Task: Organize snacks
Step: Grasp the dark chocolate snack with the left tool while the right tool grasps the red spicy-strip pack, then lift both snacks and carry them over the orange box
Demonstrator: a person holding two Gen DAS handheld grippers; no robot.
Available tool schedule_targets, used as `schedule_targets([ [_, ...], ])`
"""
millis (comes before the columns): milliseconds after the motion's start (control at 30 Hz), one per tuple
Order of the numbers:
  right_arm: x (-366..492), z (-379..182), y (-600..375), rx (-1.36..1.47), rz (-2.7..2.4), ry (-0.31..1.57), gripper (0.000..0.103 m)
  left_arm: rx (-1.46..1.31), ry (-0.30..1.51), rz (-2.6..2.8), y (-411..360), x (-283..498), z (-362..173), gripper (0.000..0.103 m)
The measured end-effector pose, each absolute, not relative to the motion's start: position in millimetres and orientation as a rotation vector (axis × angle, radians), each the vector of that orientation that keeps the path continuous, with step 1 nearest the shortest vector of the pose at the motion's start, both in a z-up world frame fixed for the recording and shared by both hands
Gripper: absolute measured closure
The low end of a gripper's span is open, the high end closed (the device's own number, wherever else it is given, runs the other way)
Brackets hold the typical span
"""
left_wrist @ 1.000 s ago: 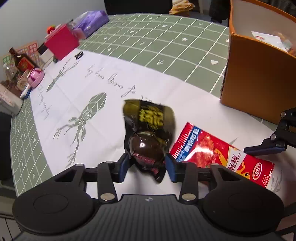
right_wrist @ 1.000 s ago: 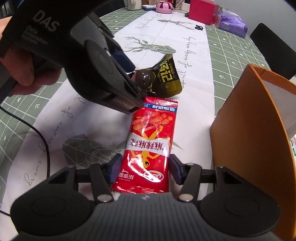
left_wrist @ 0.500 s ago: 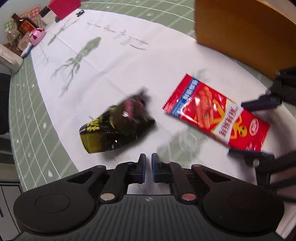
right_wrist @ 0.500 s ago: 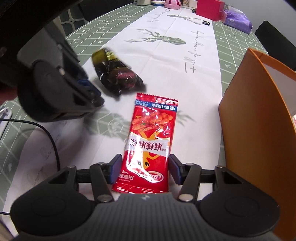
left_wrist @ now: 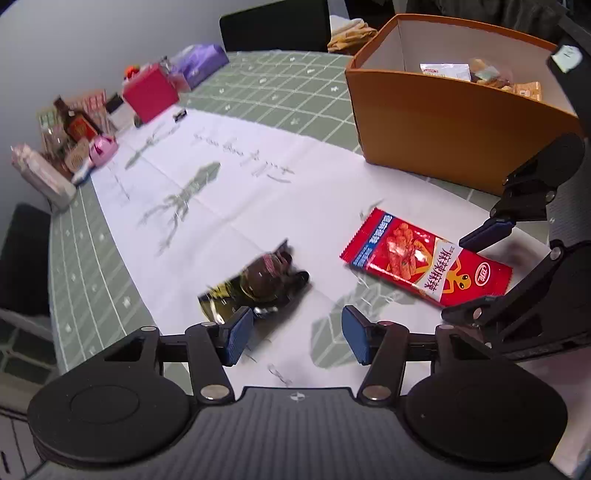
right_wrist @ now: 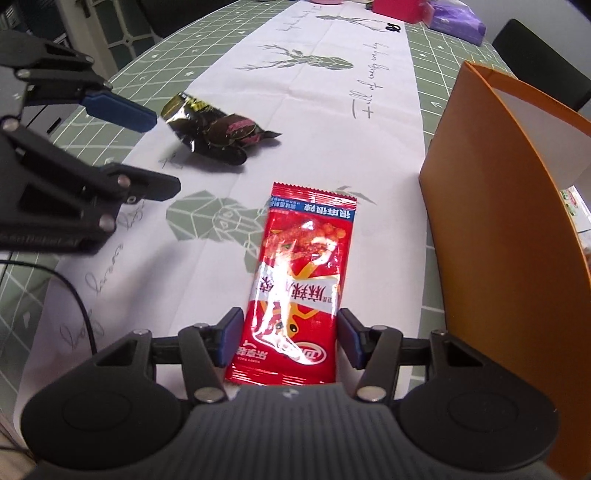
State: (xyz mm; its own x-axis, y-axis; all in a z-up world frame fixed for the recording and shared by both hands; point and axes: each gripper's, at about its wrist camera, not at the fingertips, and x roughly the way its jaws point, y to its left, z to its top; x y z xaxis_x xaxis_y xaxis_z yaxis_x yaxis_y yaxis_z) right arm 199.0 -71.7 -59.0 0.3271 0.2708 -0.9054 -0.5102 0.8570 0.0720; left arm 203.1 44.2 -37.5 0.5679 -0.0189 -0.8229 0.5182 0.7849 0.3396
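on the white runner [left_wrist: 229, 206], dark snack packet [left_wrist: 258, 284] beside red snack packet [left_wrist: 424, 266]

A home dining room: a table [left_wrist: 280, 92] under a green checked cloth, dark chairs [left_wrist: 275, 24] around, bottles [left_wrist: 75, 122] and boxes [left_wrist: 149, 92] by the wall.

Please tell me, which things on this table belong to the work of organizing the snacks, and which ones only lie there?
For the job:
- red snack packet
- dark snack packet
- orange box with snacks inside

Just lying about:
- red box
- purple pack
- brown bottle
- pink gadget
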Motion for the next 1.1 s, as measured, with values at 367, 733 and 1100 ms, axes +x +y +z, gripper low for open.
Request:
schedule_targets([
  [367, 224.5, -62.8, -61.2, -0.205, 0.532, 1.100, 0.034, 0.454, 0.940, -0.258, 54.5, 254.3, -58.0, 0.033],
  [733, 220.8, -66.2, -52.5, -0.289, 0.565, 1.019, 0.038, 0.346, 1.048, -0.202, 65.3, 271.3, -83.6, 0.041],
  [1100, 220.7, -61.7, -51.2, -0.307, 0.578, 1.044, 0.059, 0.371, 1.078, -0.169, 66.8, 262.0, -81.0, 0.049],
])
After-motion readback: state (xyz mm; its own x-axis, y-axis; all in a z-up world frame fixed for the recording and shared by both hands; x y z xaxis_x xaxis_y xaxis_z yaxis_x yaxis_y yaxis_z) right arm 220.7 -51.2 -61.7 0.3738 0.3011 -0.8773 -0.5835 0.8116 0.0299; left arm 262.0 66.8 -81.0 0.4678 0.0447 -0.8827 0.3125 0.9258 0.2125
